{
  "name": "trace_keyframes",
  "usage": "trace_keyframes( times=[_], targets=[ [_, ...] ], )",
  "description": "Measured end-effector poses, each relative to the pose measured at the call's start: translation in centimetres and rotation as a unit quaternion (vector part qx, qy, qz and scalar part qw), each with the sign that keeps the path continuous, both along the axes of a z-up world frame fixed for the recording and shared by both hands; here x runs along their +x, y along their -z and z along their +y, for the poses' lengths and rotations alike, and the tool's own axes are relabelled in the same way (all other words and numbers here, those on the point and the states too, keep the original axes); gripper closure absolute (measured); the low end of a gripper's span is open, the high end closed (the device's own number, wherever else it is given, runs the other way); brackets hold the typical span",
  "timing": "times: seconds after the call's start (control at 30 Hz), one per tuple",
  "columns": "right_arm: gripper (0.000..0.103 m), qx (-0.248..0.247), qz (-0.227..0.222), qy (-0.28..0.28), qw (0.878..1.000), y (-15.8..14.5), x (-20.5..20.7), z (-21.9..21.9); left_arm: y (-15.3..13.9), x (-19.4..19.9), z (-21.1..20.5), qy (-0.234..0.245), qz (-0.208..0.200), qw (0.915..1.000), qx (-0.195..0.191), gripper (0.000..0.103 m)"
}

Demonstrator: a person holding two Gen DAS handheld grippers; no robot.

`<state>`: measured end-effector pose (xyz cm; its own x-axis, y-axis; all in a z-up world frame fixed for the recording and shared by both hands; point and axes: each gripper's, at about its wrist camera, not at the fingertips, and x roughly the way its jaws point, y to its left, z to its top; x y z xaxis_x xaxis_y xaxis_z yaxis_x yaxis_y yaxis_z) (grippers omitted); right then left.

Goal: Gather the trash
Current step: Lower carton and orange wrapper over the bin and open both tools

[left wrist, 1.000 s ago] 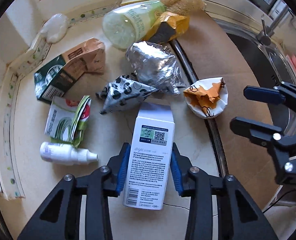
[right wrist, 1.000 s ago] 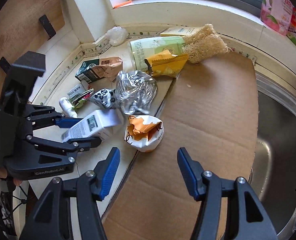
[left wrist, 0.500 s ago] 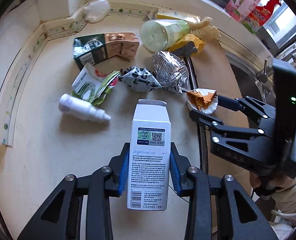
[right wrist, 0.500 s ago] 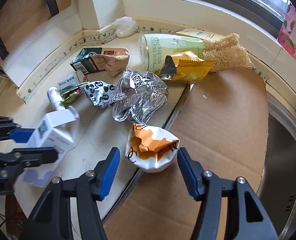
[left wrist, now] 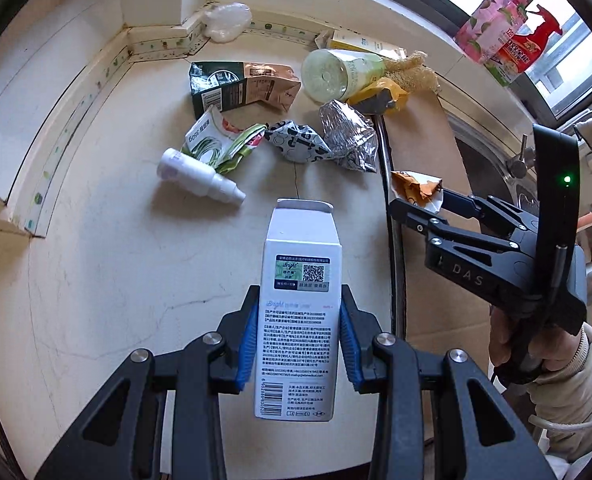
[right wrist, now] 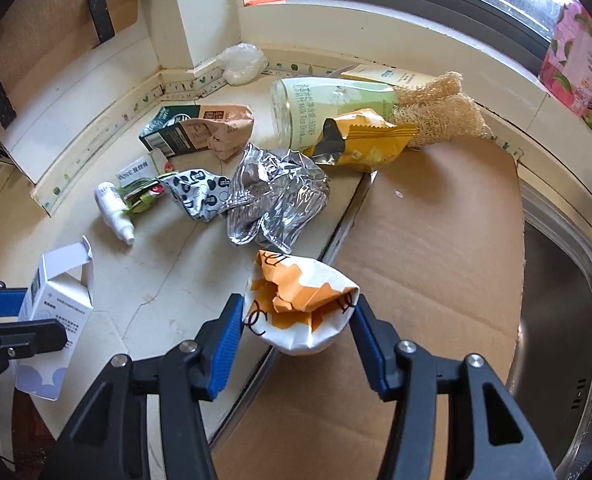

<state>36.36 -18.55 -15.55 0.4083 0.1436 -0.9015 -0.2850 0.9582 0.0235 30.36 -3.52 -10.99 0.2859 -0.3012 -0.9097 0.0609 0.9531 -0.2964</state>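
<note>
between right hand-held gripper (right wrist: 296, 344) pads, crumpled cup (right wrist: 300, 308)

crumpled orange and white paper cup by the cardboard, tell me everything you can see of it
The crumpled paper cup is white outside with black lettering, and orange wrapper paper is stuffed inside. Its rim is crushed out of round and it tips toward the camera. It sits where the counter meets the cardboard sheet, between the blue pads of the right hand-held gripper, whose jaws have just been closing; both pads sit at its sides.
</note>
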Motion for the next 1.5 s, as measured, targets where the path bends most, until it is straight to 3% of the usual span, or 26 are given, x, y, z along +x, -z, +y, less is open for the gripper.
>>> trace_keyframes(
  times=[0.3, 0.6, 0.83, 1.03, 1.17, 1.5],
  targets=[
    [0.049, 0.039, -0.013, 0.021, 0.999, -3.9, -6.2, 0.6, -3.1, -5.5, 1.1, 0.013, -0.028, 0.9994, -0.015, 0.069],
    [0.049, 0.065, -0.040, 0.055, 0.996, -8.3, -18.0, 3.5, -5.2, -15.1, 2.7, 0.053, -0.046, 0.9971, -0.031, 0.069],
    [0.049, 0.076, -0.048, 0.068, 0.994, -9.2, -27.8, 6.6, -5.2, -22.9, 4.0, 0.076, -0.056, 0.9951, -0.029, 0.069],
    [0.049, 0.083, -0.017, 0.079, 0.993, -7.1, -34.2, 8.6, -3.0, -28.5, 4.6, 0.092, -0.041, 0.9946, -0.022, 0.069],
    [0.049, 0.089, 0.036, 0.089, 0.991, -4.3, -36.8, 9.1, -0.6, -30.7, 4.4, 0.097, -0.018, 0.9949, -0.021, 0.069],
    [0.049, 0.109, 0.135, 0.144, 0.974, 4.6, -39.2, 7.5, 9.5, -33.5, 3.7, 0.092, 0.051, 0.9941, -0.030, 0.069]
  ],
)
